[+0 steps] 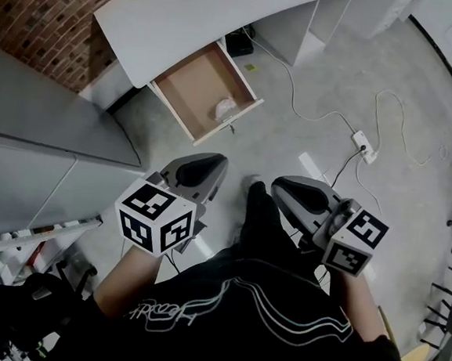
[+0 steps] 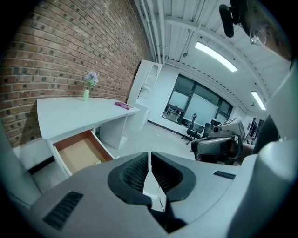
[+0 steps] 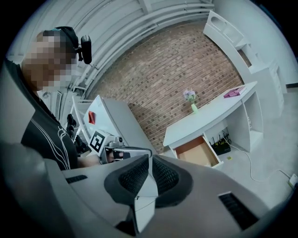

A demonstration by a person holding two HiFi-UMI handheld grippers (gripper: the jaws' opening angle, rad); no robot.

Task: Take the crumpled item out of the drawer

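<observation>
The wooden drawer (image 1: 196, 87) stands pulled out from under the white desk (image 1: 185, 15). A small white crumpled item (image 1: 224, 106) lies in its near right corner. Both grippers are held close to the person's body, well short of the drawer. My left gripper (image 1: 216, 164) is shut with nothing between its jaws, and the left gripper view (image 2: 150, 160) shows the pads meeting. My right gripper (image 1: 280, 185) is also shut and empty (image 3: 150, 163). The drawer (image 2: 80, 152) shows low at the left in the left gripper view, and the crumpled item is hidden there.
Grey cabinets (image 1: 40, 144) stand to the left of the drawer. A power strip (image 1: 364, 142) and its white cable lie on the concrete floor to the right. A vase of flowers (image 2: 88, 84) and a pink book (image 2: 123, 105) sit on the desk. Office chairs stand far off.
</observation>
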